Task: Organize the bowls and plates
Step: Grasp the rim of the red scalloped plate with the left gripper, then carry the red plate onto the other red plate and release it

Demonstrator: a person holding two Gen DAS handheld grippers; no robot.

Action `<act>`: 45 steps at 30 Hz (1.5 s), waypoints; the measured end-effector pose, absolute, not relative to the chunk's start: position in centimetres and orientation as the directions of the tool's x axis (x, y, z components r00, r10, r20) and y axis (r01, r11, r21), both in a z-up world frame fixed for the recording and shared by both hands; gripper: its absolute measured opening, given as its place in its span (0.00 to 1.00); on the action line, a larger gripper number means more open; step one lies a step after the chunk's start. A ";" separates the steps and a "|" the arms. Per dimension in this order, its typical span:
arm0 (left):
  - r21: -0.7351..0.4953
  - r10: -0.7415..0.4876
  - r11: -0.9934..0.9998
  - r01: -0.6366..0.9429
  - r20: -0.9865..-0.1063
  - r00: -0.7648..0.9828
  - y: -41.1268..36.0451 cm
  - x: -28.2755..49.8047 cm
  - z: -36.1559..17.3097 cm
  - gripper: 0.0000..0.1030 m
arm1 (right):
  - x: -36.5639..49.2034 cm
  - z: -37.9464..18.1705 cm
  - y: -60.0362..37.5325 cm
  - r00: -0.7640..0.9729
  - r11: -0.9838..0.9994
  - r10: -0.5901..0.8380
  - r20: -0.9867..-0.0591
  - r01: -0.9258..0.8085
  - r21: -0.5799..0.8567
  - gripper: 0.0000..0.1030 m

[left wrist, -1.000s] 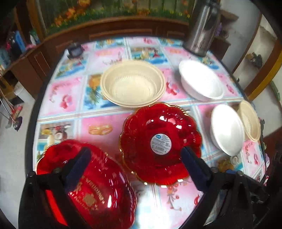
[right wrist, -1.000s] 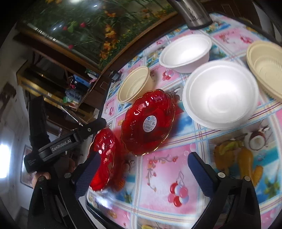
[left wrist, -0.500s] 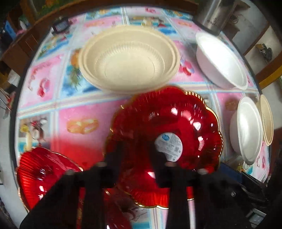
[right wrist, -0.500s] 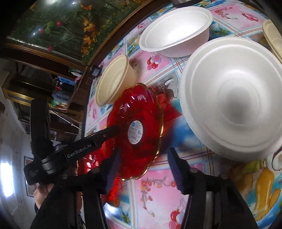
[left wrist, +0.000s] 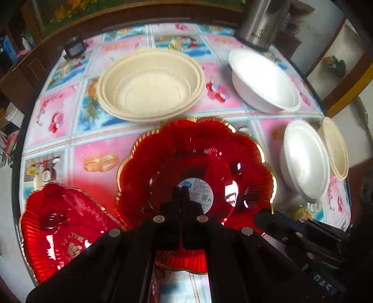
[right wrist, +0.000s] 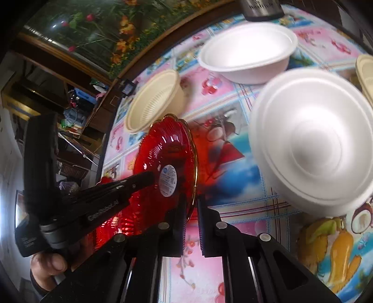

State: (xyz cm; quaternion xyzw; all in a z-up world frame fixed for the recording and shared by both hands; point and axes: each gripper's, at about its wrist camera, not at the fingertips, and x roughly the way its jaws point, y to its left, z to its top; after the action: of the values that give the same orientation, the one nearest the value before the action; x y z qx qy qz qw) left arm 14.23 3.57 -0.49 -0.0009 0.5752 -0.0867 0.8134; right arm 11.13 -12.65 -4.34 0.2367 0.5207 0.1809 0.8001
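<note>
A red scalloped plate [left wrist: 198, 158] with a gold rim and a round sticker lies on the flowered tablecloth. My left gripper [left wrist: 180, 193] hangs over its middle beside the sticker, jaws closing, fingers together with nothing between them. In the right wrist view the same plate [right wrist: 163, 151] looks tilted. Its near rim runs between the pads of my right gripper [right wrist: 191, 207], whose jaws are closing on it. A second red plate [left wrist: 63, 223] lies at the near left. Around them stand a cream bowl [left wrist: 151, 86], two white foam bowls [left wrist: 263, 81] [left wrist: 303, 160] and a small cream bowl [left wrist: 335, 149].
A steel flask [left wrist: 263, 21] stands at the table's far right edge and a small black device [left wrist: 73, 47] at the far left. A wooden cabinet runs behind the table. A hand [right wrist: 49, 263] holds the left gripper's handle at the lower left of the right wrist view.
Both grippers went from wide open to closed. The left one came down over the sticker plate's middle. The right one moved in to that plate's rim, which now sits between its pads.
</note>
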 end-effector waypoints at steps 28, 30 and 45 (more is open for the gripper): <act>-0.097 -0.102 0.995 0.032 -0.970 0.221 8.3 18.6 -4.4 0.08 | 11.7 -6.0 -13.2 0.364 0.815 0.541 -0.758 -0.003 0.580 0.08; -0.108 -0.112 0.994 0.029 -0.968 0.224 8.3 18.8 -4.2 0.07 | 11.6 -6.1 -13.5 0.364 0.812 0.543 -0.757 0.000 0.583 0.08; -0.144 -0.124 0.989 -0.013 -0.895 0.429 12.1 13.0 3.7 0.06 | 9.7 -0.4 -12.2 0.451 0.810 0.561 -0.694 -0.122 0.574 0.08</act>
State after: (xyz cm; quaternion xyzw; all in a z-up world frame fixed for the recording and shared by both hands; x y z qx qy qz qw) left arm 13.03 12.09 3.65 -0.0645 0.5334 -0.0330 0.8427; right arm 9.66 -12.20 -0.35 0.2281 0.4809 0.2078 0.8207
